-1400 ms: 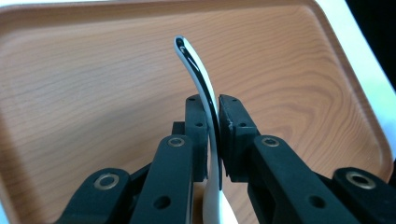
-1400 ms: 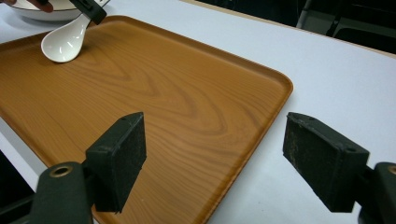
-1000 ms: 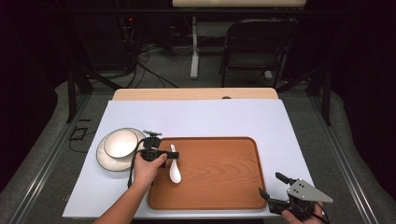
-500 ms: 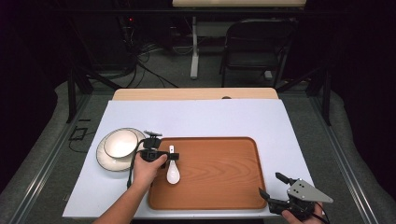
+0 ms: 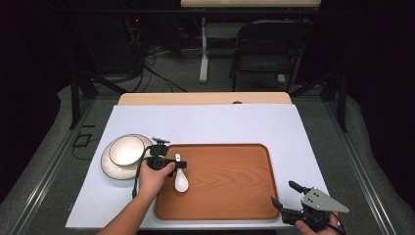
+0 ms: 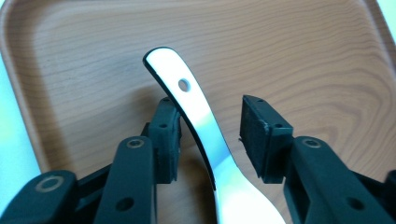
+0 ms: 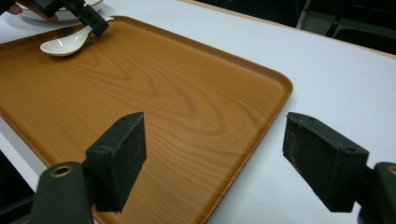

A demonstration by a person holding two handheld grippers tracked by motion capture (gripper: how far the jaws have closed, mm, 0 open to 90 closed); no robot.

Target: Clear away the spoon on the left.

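Left gripper (image 6: 209, 135), jaws parted astride handle of white ceramic soup spoon (image 6: 198, 112); grip released.
Spoon now resting on brown wooden tray (image 5: 230, 176), left end, beside white bowl (image 5: 126, 150) on plate; delivery apparently complete. Right gripper (image 7: 233, 154) wide open, empty, idle.

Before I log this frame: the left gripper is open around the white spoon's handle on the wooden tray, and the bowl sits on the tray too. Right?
Not quite. The high view shows the bowl on a plate on the white table left of the wooden tray, not on it. The rest holds: the left gripper is open around the white spoon handle.
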